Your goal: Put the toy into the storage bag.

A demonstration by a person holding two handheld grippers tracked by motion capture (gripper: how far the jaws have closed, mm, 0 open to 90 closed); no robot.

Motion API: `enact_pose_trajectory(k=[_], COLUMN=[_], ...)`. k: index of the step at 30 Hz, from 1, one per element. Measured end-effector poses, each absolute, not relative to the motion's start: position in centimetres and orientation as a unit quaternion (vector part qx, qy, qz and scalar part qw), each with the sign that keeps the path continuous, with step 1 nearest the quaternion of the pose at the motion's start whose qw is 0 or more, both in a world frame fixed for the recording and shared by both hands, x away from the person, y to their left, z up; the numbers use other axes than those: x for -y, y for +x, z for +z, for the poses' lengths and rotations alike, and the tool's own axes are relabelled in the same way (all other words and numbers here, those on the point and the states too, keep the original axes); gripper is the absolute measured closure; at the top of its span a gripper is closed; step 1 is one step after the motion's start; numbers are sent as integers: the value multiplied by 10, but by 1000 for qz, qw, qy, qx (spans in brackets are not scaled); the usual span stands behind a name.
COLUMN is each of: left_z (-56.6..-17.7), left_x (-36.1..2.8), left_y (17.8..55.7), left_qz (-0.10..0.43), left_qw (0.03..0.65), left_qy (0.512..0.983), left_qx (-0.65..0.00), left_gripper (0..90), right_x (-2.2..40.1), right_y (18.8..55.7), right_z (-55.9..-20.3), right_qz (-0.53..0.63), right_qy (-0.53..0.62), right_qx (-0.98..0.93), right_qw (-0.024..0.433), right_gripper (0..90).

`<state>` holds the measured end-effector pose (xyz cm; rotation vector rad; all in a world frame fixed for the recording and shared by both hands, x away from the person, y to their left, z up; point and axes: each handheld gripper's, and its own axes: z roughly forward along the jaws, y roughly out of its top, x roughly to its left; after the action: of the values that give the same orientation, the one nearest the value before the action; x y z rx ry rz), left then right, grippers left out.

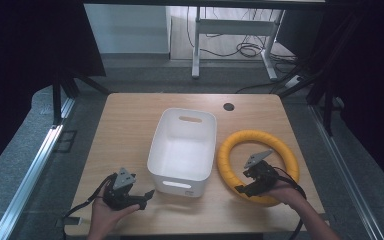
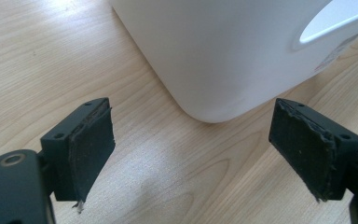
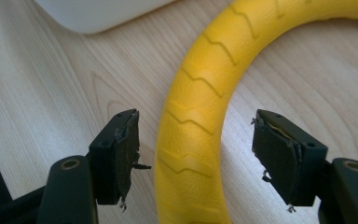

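Two claws work over our wooden tabletop, one in each hand. Our right claw stands spread wide around the near-left arc of the yellow ring, one pad on the outside of the tube and the other inside the loop. Neither pad touches the ribbed yellow surface in the right gripper view, so the ring is straddled but not gripped. It lies flat on the tabletop, just to the right of the white bin, close to it but apart.

Our left claw is released as well, its two black pads well apart with only bare wood between them. It points at the near-left corner of the bin, which sits just ahead of the pads without touching them. In the high view our left hand holds that claw low near the front edge of the tabletop.
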<state>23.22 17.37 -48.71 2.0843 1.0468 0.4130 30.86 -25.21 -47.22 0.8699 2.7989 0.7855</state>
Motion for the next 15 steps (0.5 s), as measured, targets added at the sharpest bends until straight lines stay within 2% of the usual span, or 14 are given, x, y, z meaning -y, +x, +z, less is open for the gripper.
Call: enact_pose_trajectory(k=[15], left_z=[-489], left_x=[-172], left_y=[233], left_qz=[159], left_qw=[372], left_qy=[818], left_qx=[-409], left_gripper=[141], right_x=[239], right_y=[309], right_z=[-487], right_qz=[184], right_qy=[259], right_qx=[-948], right_qw=[26], right_gripper=[318])
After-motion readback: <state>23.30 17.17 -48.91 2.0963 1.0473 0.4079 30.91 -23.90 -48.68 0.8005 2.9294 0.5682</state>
